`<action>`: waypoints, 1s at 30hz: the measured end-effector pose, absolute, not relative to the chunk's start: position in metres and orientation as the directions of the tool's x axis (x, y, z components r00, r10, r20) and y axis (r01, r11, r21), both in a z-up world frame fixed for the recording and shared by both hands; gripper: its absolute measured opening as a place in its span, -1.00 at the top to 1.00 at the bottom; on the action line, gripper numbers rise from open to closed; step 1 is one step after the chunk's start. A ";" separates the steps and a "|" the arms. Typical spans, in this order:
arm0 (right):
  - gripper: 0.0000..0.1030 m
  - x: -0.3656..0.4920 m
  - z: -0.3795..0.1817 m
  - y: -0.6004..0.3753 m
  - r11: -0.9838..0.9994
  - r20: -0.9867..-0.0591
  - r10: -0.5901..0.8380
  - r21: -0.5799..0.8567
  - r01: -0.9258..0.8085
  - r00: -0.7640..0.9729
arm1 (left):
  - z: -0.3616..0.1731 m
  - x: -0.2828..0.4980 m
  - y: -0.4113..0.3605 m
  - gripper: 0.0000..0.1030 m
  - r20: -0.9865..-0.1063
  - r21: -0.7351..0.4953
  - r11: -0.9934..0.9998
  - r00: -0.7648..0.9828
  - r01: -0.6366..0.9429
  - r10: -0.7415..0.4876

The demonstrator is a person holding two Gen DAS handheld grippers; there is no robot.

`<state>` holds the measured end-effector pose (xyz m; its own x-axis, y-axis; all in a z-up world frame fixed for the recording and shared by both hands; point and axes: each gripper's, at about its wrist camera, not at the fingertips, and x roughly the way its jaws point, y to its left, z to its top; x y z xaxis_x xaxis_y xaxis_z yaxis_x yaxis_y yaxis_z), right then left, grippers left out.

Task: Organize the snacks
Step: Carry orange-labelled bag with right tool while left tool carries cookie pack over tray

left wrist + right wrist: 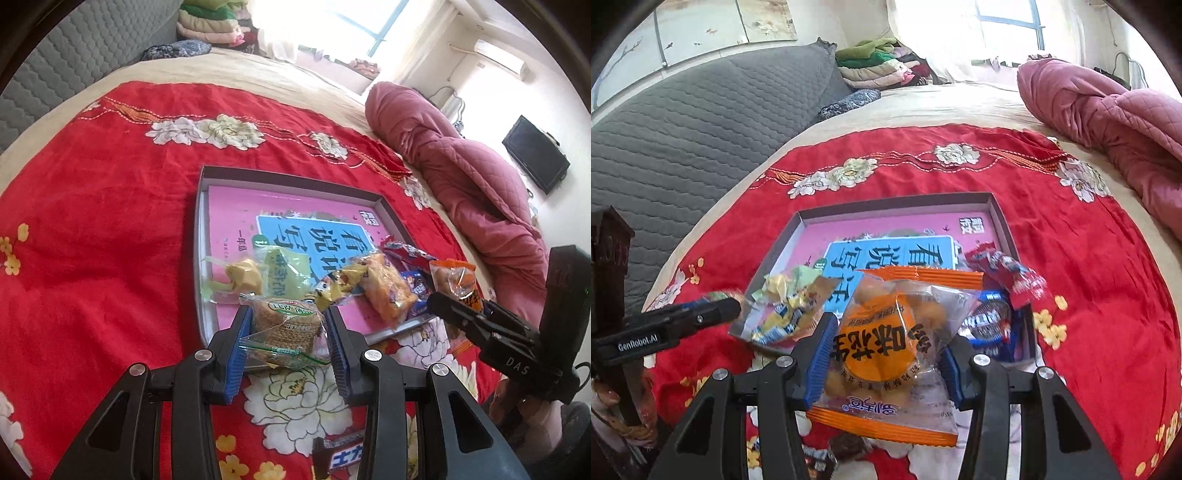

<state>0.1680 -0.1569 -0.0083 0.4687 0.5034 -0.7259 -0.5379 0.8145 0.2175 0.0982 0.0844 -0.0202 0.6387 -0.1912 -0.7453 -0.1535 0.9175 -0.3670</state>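
between the left gripper (290,334) jaws sits a biscuit packet (286,325), over the near rim of the tray (295,177) on the bed blanket (92,221). beyond these jaws, loose snacks (384,291) lie in the tray. right of them, the right gripper (882,350) jaws hold a peanut packet (890,343). a chocolate bar (343,456) lies on the blanket beneath the left jaws.

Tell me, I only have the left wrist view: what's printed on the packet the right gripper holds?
Observer: The right gripper is shut on an orange-edged clear packet with a big orange round label; lumpy golden snacks show through.
Operator: Anything lying under it?
Observer: Yes, a dark-wrapped sweet lies on the red blanket below that packet.
Operator: And past it, in the box?
Observer: A blue cookie packet sits in the near right corner of the box, with a red packet just behind it.
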 end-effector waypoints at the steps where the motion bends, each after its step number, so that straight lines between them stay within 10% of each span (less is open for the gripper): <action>1: 0.01 0.169 -0.009 -0.155 0.814 -0.727 0.502 0.215 -0.540 0.468 | -0.022 0.099 0.086 0.20 -0.747 -0.369 0.916 0.637 -0.156 -0.192; 30: 0.01 0.182 -0.015 -0.133 0.806 -0.733 0.505 0.213 -0.552 0.455 | -0.035 0.110 0.095 0.20 -0.741 -0.350 0.923 0.650 -0.158 -0.169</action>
